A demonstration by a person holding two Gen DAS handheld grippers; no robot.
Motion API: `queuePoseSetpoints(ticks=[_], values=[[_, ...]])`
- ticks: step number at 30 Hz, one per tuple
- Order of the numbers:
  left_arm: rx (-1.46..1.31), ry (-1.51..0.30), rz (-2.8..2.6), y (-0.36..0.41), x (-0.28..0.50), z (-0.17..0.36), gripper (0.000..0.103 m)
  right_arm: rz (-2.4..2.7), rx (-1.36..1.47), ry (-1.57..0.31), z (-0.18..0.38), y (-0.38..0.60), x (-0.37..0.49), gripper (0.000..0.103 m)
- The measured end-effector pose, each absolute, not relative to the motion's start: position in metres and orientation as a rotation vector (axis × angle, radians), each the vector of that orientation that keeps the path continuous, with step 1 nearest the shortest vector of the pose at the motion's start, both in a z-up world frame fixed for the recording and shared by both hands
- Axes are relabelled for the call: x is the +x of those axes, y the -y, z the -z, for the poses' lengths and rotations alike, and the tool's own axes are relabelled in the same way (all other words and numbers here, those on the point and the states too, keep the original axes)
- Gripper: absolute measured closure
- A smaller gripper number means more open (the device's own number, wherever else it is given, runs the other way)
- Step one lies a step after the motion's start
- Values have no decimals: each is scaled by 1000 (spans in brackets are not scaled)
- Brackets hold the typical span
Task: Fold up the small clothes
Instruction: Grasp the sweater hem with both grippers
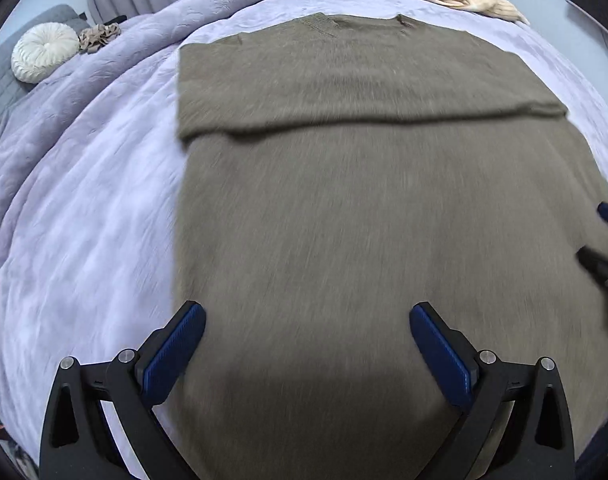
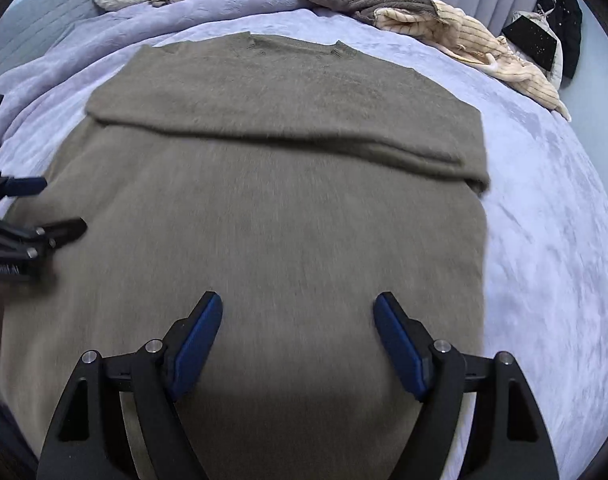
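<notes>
**Two open tongs hover over a half-folded sweater on a bed**

An olive-brown knit sweater (image 1: 363, 200) lies flat on a lavender bed (image 1: 96, 208), its long axis running away from both cameras, neckline at the far end. Its sleeves appear folded across the chest, forming a band with a straight near edge.

The left tongs (image 1: 307, 314) stand wide apart and empty above the sweater's near left part. The right tongs (image 2: 298, 304) are also spread and hold nothing, above the near right part. Each is closer to its own side edge.

The hem lies below both views, cut off by the frame and shadowed, so the next fold likely starts there. Motion blur softens the knit. A heap of other clothes (image 2: 443, 20) waits beyond the collar.
</notes>
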State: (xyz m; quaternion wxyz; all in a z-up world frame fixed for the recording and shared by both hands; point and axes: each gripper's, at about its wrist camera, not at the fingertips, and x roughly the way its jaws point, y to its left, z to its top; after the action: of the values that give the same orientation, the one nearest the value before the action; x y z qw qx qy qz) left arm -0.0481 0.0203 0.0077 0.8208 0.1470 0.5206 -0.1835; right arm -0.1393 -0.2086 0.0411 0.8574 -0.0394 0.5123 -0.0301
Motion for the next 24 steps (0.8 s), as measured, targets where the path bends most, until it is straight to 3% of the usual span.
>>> queuePoseSetpoints(ticks=[5,8,12,21,24], values=[[358,-1074,390,-32,-92,-28,0,84,-105,-1106,-51,215,-186,20],[283,-1042,487,-15,-106,-47,0,32,-143,-1025,-71,186,-190,20],[411,-1091,470,10,-117,-18,0,-106,-230,-1043,-53,142,-183,20],[269,-1164,471,-62,-155,-16,0,-117,-174,-1061,-42,187,-249,18],[204,-1173,443,-82,-165,-32,0,-64,-290,-1085,-46,181,-267,18]])
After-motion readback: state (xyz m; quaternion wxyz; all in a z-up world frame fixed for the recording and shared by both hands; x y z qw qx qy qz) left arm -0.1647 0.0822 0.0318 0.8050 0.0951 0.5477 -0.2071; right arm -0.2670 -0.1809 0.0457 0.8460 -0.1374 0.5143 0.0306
